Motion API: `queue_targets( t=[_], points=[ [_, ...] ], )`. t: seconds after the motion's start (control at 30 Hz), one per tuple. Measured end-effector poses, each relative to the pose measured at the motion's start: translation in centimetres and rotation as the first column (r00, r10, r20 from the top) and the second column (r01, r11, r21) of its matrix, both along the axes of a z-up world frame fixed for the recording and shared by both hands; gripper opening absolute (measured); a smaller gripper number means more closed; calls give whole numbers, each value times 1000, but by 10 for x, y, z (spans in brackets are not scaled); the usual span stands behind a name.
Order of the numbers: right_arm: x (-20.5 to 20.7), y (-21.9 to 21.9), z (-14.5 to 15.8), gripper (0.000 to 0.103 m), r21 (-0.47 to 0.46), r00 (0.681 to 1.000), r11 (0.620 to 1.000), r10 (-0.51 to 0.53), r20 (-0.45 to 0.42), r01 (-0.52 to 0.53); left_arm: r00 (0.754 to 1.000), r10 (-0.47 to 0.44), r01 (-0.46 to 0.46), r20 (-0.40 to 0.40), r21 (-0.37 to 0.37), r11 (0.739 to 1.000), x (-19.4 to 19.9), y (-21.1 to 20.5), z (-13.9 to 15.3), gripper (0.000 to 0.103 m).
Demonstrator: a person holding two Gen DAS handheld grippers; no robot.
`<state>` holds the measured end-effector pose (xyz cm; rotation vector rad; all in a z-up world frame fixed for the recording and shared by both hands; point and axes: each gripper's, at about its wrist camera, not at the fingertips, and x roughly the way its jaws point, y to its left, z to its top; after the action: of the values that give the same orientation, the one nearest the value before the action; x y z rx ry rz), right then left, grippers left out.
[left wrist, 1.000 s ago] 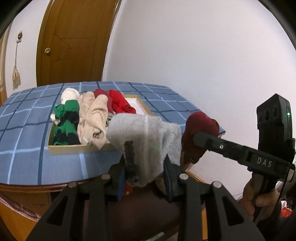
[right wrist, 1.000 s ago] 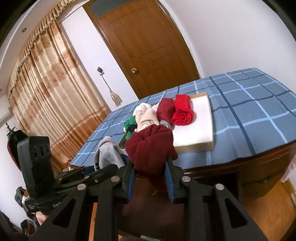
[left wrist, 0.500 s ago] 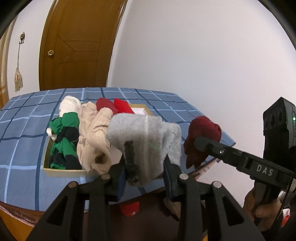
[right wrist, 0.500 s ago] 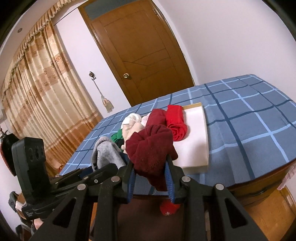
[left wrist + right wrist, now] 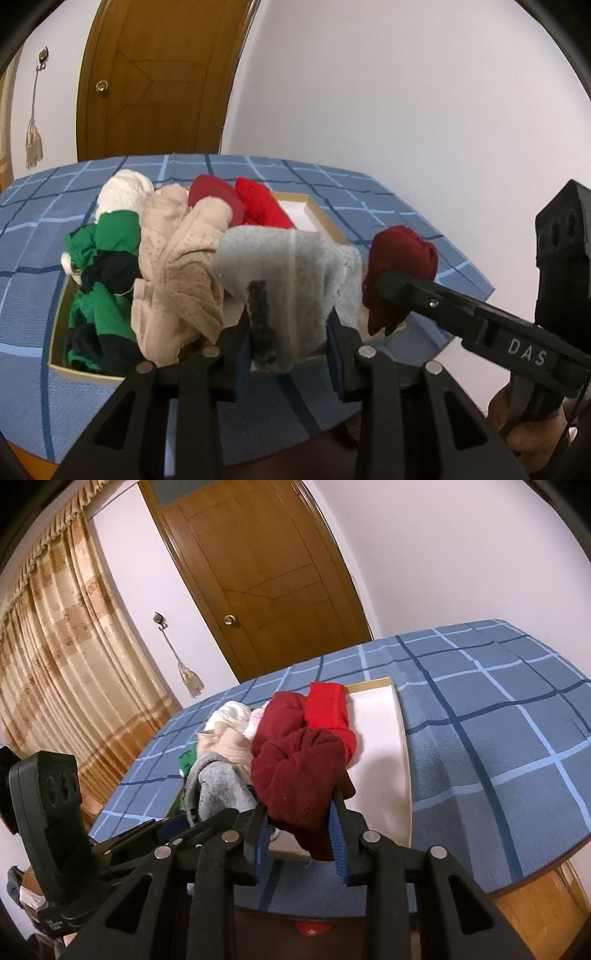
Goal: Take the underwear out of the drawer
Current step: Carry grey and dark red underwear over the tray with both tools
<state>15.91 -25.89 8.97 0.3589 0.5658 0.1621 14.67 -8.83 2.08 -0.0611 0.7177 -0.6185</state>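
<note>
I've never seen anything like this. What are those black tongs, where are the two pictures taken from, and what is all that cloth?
There is no robot here: a person carries a hand-held tool with two fingers in each hand, and each tool has a camera looking along its fingers. One picture comes from the left gripper, the other from the right gripper. Each tool also shows from the side in the other's picture.

The left gripper is clamped on a grey garment, and the right one on a dark red garment.

Ahead, on a blue checked cover, lies a shallow box holding crumpled clothes: a green and black piece, a beige piece, a white piece and a bright red piece. The box's right part is bare.
</note>
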Motion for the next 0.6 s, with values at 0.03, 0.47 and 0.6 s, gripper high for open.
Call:
queue_targets(
  t=[0.03, 0.47, 0.6],
  points=[
    [5, 1, -2, 31, -5, 1000, 1000, 1, -7, -1, 1000, 2, -2, -5, 3, 1000, 3, -1, -3, 33],
    [59, 13, -33, 31, -52, 993, 998, 28, -118, -35, 997, 48, -41, -61, 104, 994, 33, -14, -33, 33],
    [71, 17, -41, 31, -55, 989, 998, 32, -145, -40, 995, 64, -55, -73, 120, 991, 41, -17, -38, 33]
  ],
)
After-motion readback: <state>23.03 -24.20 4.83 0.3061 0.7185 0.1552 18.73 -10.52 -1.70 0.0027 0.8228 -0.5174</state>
